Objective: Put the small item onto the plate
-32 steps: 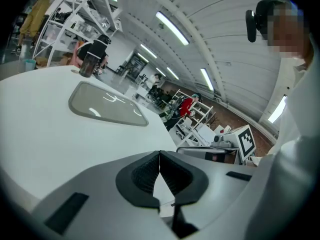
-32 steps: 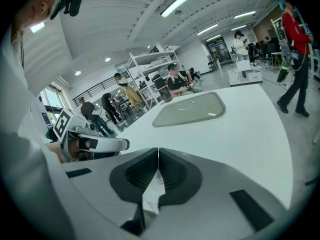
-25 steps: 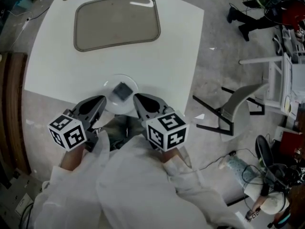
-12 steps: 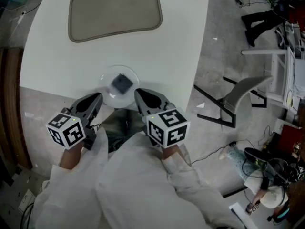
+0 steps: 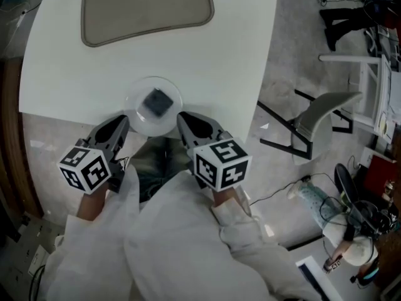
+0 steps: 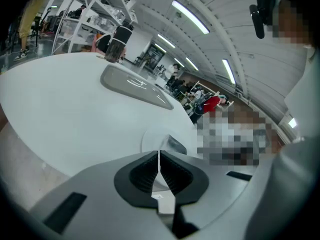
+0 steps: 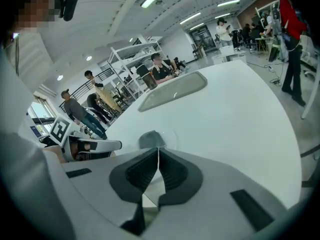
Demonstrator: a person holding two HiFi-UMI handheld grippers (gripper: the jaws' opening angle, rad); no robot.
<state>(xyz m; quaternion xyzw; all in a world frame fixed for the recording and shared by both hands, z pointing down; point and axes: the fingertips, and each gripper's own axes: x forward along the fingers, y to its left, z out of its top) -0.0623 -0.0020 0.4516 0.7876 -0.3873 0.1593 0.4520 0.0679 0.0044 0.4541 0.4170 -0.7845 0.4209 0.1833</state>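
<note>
A small dark grey square item [image 5: 155, 101] lies on a clear round plate [image 5: 136, 120] at the near edge of the white table [image 5: 238, 55]. The same item [image 6: 176, 145] shows just beyond the left jaws, and as the dark item [image 7: 150, 139] past the right jaws. My left gripper [image 5: 120, 123] sits at the plate's near left rim, shut and empty. On the plate's near right side my right gripper [image 5: 182, 120] is also shut, holding nothing. Both are pulled back toward the person's body.
A large grey oval tray [image 5: 147, 8] lies farther back on the table. A dark cylinder [image 6: 114, 50] stands beyond it. A grey chair [image 5: 316, 125] stands on the floor to the right, with cables and clutter [image 5: 354, 212] beyond. White sleeves [image 5: 169, 243] fill the foreground.
The head view has shifted, so the table and plate sit higher in the frame. Both grippers stay shut close to the plate's near rim; the item rests on the plate throughout.
</note>
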